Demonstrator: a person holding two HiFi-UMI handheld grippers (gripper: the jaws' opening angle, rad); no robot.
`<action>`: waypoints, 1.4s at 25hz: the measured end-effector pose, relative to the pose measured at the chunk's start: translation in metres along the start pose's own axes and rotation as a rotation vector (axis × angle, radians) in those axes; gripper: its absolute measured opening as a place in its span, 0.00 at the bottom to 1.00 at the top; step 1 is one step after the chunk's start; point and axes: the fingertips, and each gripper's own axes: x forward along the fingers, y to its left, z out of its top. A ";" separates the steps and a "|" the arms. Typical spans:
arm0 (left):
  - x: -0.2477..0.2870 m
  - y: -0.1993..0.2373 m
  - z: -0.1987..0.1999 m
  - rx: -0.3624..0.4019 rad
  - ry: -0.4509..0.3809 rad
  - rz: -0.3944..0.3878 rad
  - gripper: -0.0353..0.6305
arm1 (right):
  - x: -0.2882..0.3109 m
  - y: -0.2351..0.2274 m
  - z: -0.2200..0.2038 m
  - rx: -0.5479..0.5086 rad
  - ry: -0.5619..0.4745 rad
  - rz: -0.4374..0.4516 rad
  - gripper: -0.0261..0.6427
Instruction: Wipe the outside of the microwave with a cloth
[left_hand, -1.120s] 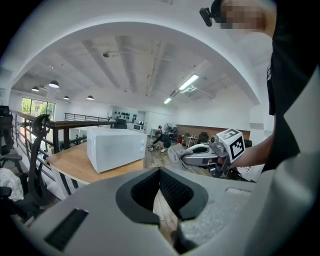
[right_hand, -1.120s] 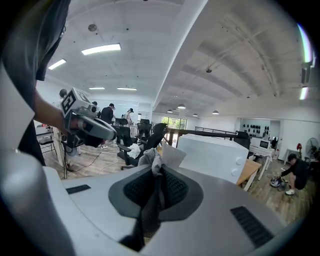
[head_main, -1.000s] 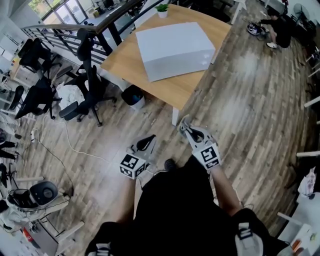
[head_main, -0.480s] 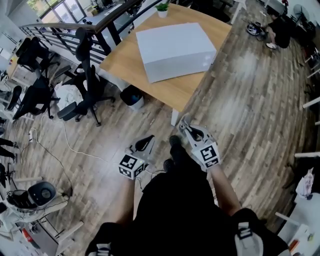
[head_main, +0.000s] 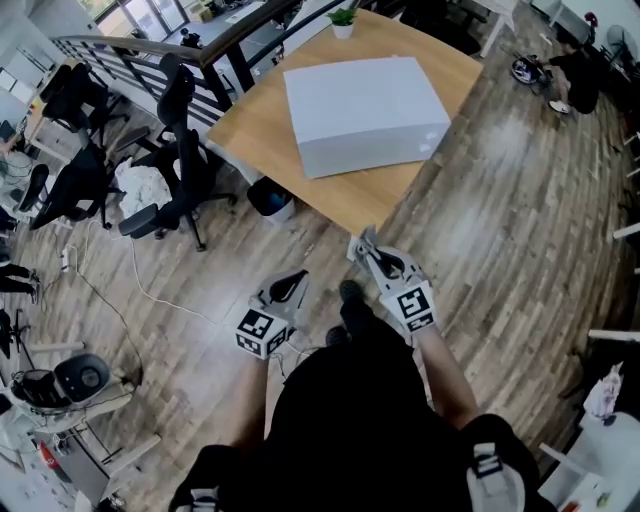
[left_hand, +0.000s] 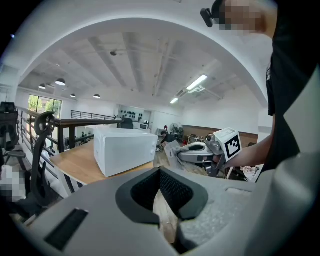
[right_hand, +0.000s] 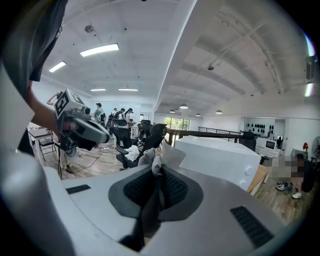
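Observation:
A white microwave (head_main: 365, 100) stands on a wooden table (head_main: 250, 120) ahead of me; it also shows in the left gripper view (left_hand: 125, 150) and the right gripper view (right_hand: 220, 160). My right gripper (head_main: 366, 246) is held over the floor just short of the table's near corner, shut on a grey cloth (right_hand: 151, 159) that pokes out past its tips. My left gripper (head_main: 297, 280) hangs lower and to the left, over the floor, its jaws closed together with nothing between them. Each gripper sees the other: the right gripper (left_hand: 175, 151), the left gripper (right_hand: 100, 136).
A small potted plant (head_main: 343, 18) sits at the table's far edge. A black bin (head_main: 268, 196) stands under the table's left side. Black office chairs (head_main: 170, 170) and a floor cable (head_main: 140, 290) lie to the left, beside a railing (head_main: 150, 45).
The table and microwave have drifted slightly right and nearer in the head view. A foot has come into sight between the grippers. Both grippers keep the same pose.

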 end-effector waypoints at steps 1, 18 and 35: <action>0.003 0.004 0.003 -0.001 -0.003 0.006 0.05 | 0.006 -0.005 0.004 -0.014 -0.009 0.009 0.07; 0.052 0.056 0.033 -0.020 -0.013 0.091 0.05 | 0.082 -0.073 0.021 -0.044 -0.008 0.099 0.07; 0.080 0.080 0.044 -0.053 -0.029 0.223 0.05 | 0.143 -0.106 0.028 -0.087 -0.024 0.212 0.07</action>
